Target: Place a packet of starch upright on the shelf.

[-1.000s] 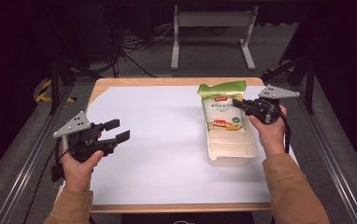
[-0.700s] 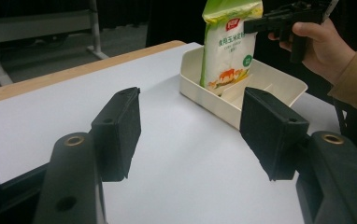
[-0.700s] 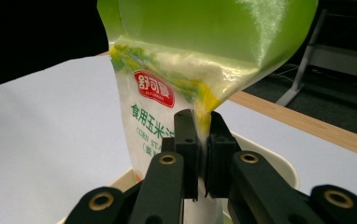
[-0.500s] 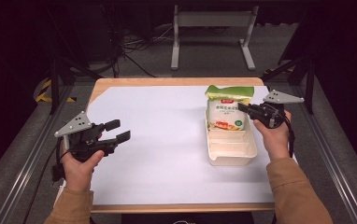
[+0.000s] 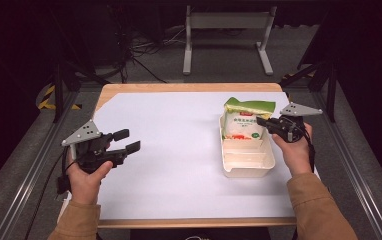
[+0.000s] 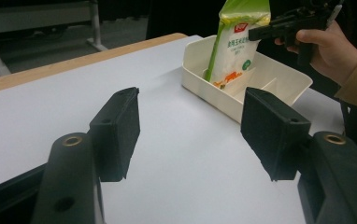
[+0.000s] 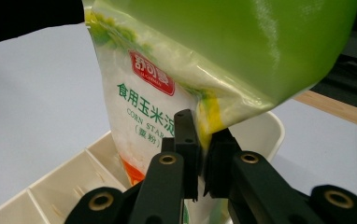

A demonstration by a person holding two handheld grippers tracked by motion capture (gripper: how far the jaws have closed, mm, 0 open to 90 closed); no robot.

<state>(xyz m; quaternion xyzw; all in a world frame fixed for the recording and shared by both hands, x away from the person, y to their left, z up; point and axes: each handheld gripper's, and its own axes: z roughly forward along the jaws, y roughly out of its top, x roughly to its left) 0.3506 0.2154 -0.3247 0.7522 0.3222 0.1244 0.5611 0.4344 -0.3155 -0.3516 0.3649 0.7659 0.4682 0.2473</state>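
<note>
The cornstarch bag [image 5: 242, 121] was held upright by its edge in the clenched right claw [image 5: 260, 121], standing in the tray's [image 5: 249, 169] far compartment, while the released left claw [image 5: 128, 140] was kept well apart.

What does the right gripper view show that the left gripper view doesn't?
Right gripper view alone: the right gripper with its jaws pinched on the corn starch bag's edge, print readable. Left gripper view alone: the left gripper, open and empty over the white sheet, and the right hand. Shared: the bag standing in the cream divided tray.
</note>
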